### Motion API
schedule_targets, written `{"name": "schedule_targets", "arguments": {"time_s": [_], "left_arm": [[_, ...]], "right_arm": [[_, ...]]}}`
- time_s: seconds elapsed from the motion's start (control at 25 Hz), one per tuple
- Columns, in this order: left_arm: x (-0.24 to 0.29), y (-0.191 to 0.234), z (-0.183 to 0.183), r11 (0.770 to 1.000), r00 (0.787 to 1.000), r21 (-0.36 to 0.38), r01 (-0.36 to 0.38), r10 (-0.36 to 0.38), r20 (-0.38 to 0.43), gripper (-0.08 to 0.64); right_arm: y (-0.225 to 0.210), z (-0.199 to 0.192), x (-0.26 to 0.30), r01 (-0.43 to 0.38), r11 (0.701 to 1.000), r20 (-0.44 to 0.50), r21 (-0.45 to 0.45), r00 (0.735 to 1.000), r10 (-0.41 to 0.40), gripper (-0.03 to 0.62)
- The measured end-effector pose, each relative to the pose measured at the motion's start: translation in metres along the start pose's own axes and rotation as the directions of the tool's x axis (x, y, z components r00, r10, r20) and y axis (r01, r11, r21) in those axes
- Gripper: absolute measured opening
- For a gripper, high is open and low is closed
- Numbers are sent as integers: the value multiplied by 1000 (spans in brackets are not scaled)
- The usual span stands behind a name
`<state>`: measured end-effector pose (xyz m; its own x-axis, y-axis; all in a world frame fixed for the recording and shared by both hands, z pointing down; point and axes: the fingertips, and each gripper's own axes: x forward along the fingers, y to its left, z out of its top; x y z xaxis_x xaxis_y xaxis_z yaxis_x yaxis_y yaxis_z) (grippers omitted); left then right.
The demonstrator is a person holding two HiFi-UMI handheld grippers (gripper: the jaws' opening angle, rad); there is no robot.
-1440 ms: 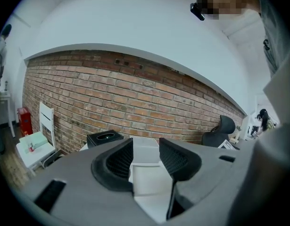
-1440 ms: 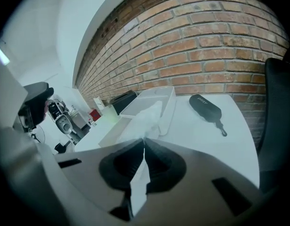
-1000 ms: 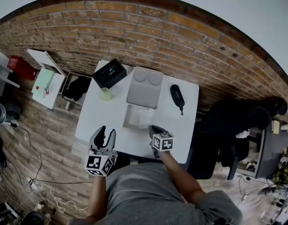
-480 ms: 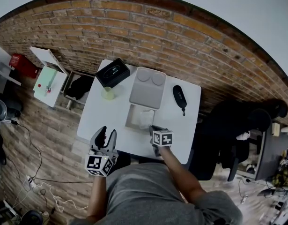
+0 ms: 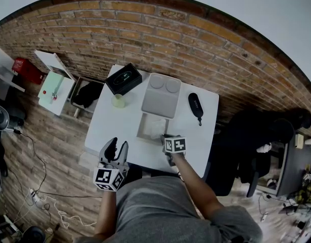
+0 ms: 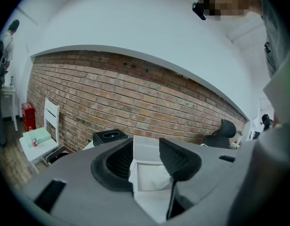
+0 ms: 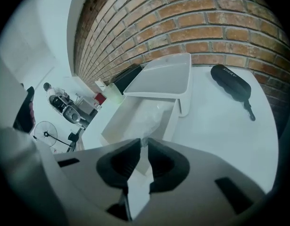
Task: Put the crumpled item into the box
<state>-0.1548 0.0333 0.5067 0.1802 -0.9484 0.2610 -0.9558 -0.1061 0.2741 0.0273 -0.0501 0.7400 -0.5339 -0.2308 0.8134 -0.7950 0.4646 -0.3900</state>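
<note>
Right gripper (image 7: 144,147) jaws opening around item (image 7: 148,119).

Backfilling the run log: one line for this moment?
crumpled item: in box | right gripper: jaws just been opening, item's tip between them | left gripper: open, empty

brick wall (image 6: 111,98), white table (image 5: 107,128)

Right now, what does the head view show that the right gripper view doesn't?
Only the head view: the left tongs, open, and the black office chair. Only the right gripper view: a standing fan far off. Both: the white box with the crumpled wrapper inside, its lid, and the black pouch.
</note>
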Motion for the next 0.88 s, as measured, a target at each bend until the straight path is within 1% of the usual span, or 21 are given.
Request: {"name": "schedule_targets", "arguments": {"time_s": [0.08, 0.24, 0.32, 0.4, 0.52, 0.64, 0.76, 0.88], "left_arm": [[0, 0, -1, 1000, 1000, 1, 2, -2, -3, 163], [0, -1, -1, 1000, 1000, 1, 5, -5, -6, 163], [0, -1, -1, 1000, 1000, 1, 4, -4, -6, 162], [1, -2, -2, 1000, 1000, 4, 5, -5, -9, 163], [1, -3, -2, 1000, 1000, 11, 9, -9, -13, 163], [1, -2, -2, 1000, 1000, 7, 9, -9, -15, 161], [2, -2, -2, 1000, 1000, 9, 12, -12, -17, 161], [2, -3, -3, 1000, 1000, 7, 16, -16, -18, 163]], "right_arm": [[1, 1, 1, -2, 1000, -1, -27, 1000, 2, 88], [7, -3, 1, -28, 994, -21, -109, 999, 26, 126], [13, -4, 2, -45, 985, -36, -168, 999, 39, 166], [16, -2, 1, -39, 972, -26, -230, 999, 34, 206], [20, 3, -2, -17, 957, 22, -291, 999, 24, 207], [23, -1, -1, -37, 955, 8, -293, 999, 41, 209], [23, -9, 5, -78, 966, -43, -246, 997, 69, 219], [32, -12, 10, -131, 965, -77, -226, 990, 116, 224]]}}
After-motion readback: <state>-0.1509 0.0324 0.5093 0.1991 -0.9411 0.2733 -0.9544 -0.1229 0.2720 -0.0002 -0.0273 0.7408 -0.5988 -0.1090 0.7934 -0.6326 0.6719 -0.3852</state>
